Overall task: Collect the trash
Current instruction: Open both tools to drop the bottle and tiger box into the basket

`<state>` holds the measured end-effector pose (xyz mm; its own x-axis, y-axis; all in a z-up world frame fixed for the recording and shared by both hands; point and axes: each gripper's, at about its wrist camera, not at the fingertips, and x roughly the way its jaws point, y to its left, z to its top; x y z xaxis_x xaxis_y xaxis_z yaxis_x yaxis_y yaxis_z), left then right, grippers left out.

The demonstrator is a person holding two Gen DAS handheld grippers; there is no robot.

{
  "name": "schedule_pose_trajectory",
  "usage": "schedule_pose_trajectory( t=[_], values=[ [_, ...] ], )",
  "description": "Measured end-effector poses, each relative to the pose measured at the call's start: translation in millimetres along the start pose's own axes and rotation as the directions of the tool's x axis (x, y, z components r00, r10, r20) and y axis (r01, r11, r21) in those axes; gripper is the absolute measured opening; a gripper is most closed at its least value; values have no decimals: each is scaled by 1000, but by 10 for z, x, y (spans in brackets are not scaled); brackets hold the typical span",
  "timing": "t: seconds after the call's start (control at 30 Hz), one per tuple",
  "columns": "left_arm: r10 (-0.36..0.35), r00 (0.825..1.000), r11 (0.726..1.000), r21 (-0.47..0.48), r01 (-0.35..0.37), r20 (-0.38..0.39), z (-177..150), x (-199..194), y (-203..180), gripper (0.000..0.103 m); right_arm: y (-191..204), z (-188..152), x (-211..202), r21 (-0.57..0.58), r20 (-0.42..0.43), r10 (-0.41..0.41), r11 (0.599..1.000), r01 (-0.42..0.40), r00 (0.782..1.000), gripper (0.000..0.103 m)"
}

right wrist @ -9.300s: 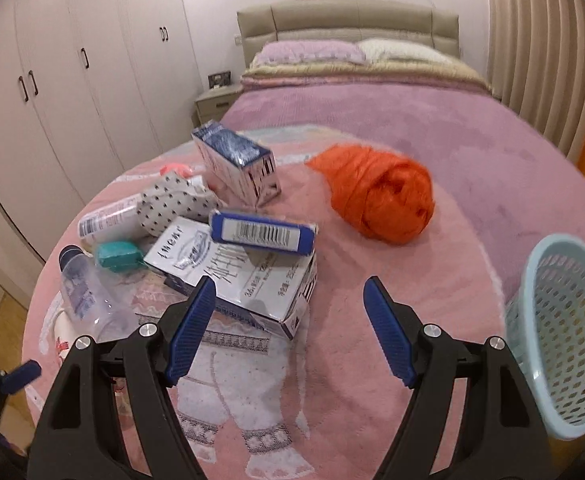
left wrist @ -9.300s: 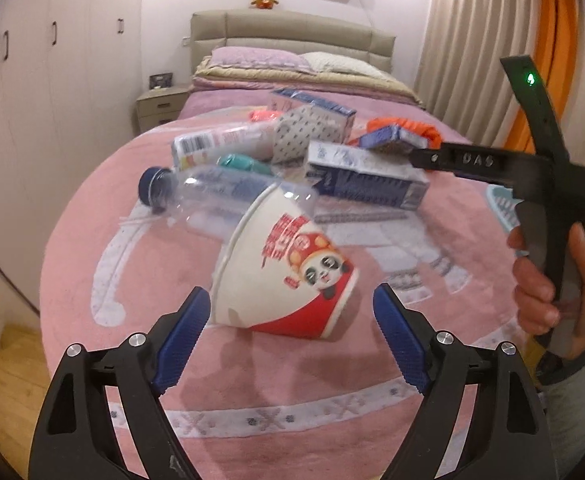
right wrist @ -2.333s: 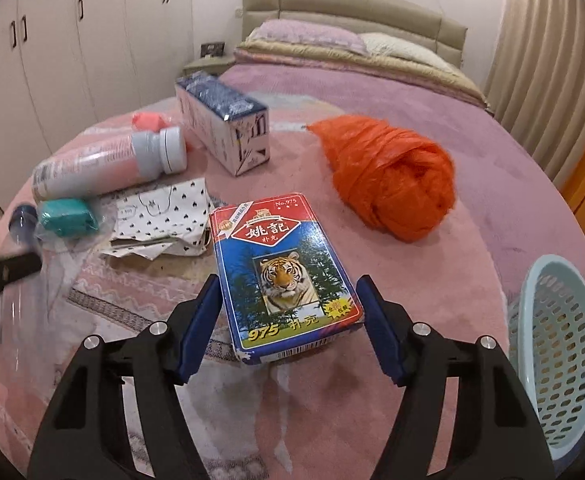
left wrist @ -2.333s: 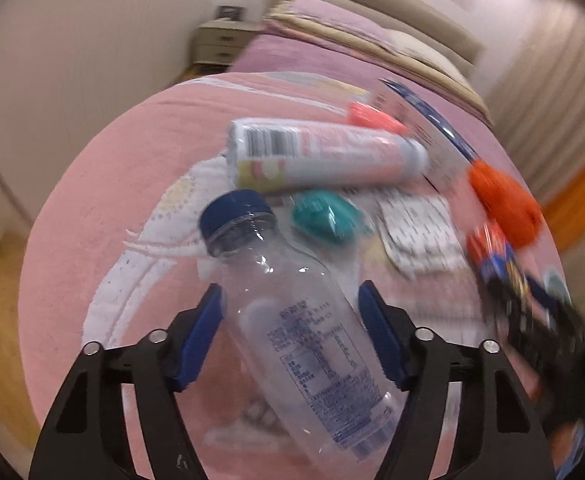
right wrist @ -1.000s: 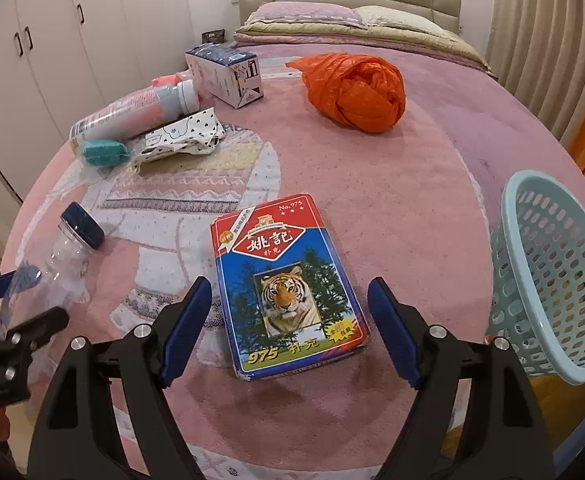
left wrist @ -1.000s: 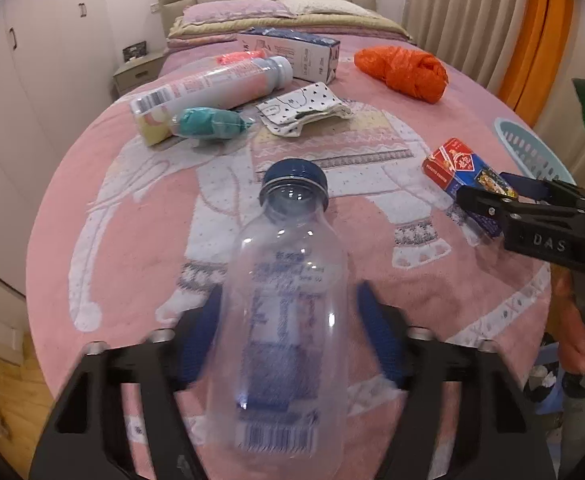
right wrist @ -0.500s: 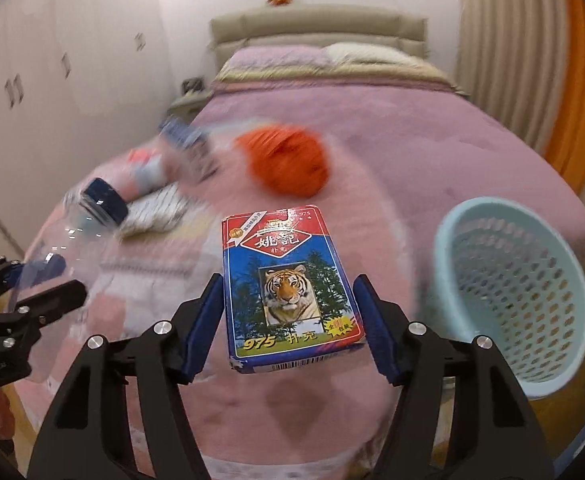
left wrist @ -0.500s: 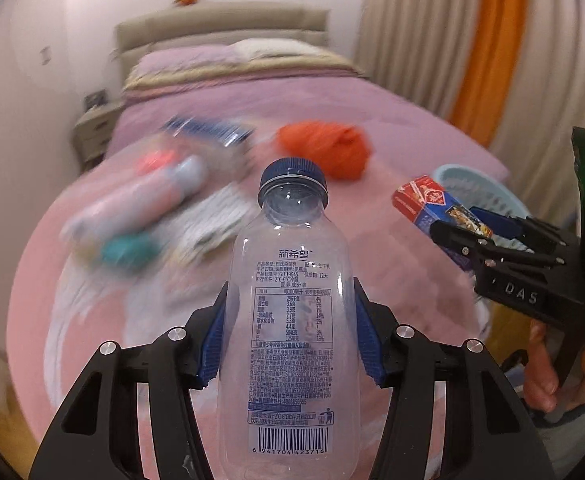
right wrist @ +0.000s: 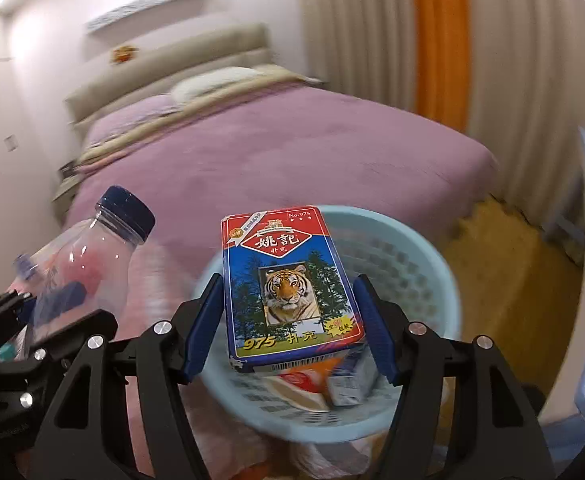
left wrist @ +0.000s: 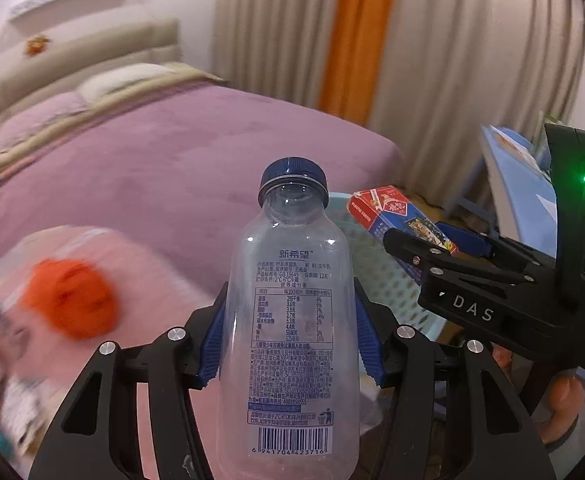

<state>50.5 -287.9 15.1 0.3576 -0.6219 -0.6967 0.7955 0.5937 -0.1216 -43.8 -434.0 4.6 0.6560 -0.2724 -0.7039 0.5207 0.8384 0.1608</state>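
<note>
Landmark: blue basket [right wrist: 432, 264]
In basket: a few packets already
Right gripper [right wrist: 288, 324]: jaws pinching card box [right wrist: 288, 280], directly over basket
Left gripper [left wrist: 288, 340]: jaws pinching clear bottle [left wrist: 292, 320], just beside basket
Left: orange bag [left wrist: 68, 300] plus blurred litter, well apart from basket

clear bottle [left wrist: 288, 320] — upright | tiger card box [right wrist: 288, 284] — above basket [right wrist: 424, 248]
</note>
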Motion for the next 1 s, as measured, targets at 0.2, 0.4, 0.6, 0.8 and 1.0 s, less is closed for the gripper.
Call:
schedule_pose_trajectory(
  t=[0.2, 0.4, 0.6, 0.8, 1.0],
  values=[
    [14, 1000, 998, 54, -13, -18, 64, 516, -113, 60, -425, 43, 325, 88, -83, -37, 995, 45, 996, 64],
    [11, 1000, 1000, -11, -11, 15, 53, 415, 88, 64, -547, 3, 479, 131, -132, 0, 991, 17, 991, 64],
    [40, 996, 998, -56, -35, 78, -42, 11, 294, 64, -266, -60, 384, 67, -93, 29, 998, -23, 995, 64],
    [124, 978, 987, -119, -105, 165, -282, -670, 657, 64, 298, -89, 150, -58, -24, 117, 991, -118, 993, 64],
    [277, 939, 947, -223, -231, 204, -570, -1368, 1235, 64, 980, -51, 9, -197, 12, 217, 958, -210, 976, 64]
  ],
)
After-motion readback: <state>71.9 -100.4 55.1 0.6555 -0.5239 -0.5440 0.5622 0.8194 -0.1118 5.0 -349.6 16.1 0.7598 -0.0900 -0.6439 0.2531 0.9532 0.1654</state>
